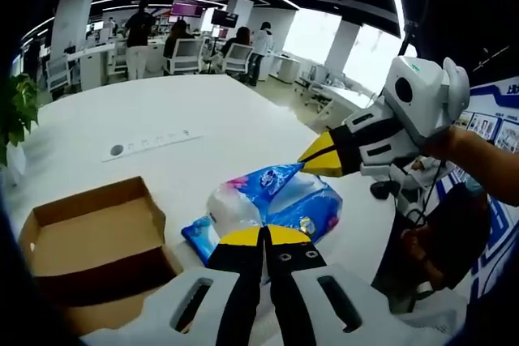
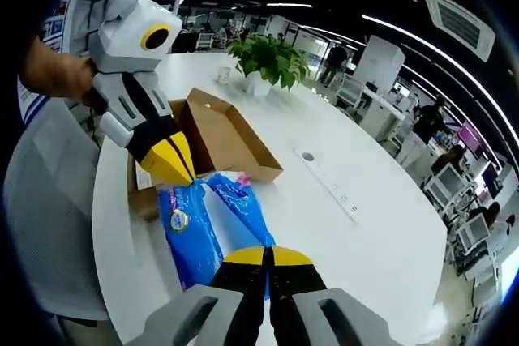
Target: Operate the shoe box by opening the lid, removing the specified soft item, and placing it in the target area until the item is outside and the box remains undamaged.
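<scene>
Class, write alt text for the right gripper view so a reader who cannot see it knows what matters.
A blue soft pack lies on a white table, pinched at both ends by two shut yellow-tipped grippers: the right gripper at the near end, the left gripper at the far end. Behind it sits an open cardboard box, with a potted plant beyond.

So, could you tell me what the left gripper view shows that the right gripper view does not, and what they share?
The left gripper view alone shows the open box's bare brown inside and the pack's white end. The right gripper view alone shows the potted plant past the box, and a white chair at the table's edge. Both show the white table, its inset socket strip, the blue soft pack lying outside the box, and both grippers, left and right, with jaws together at it.
</scene>
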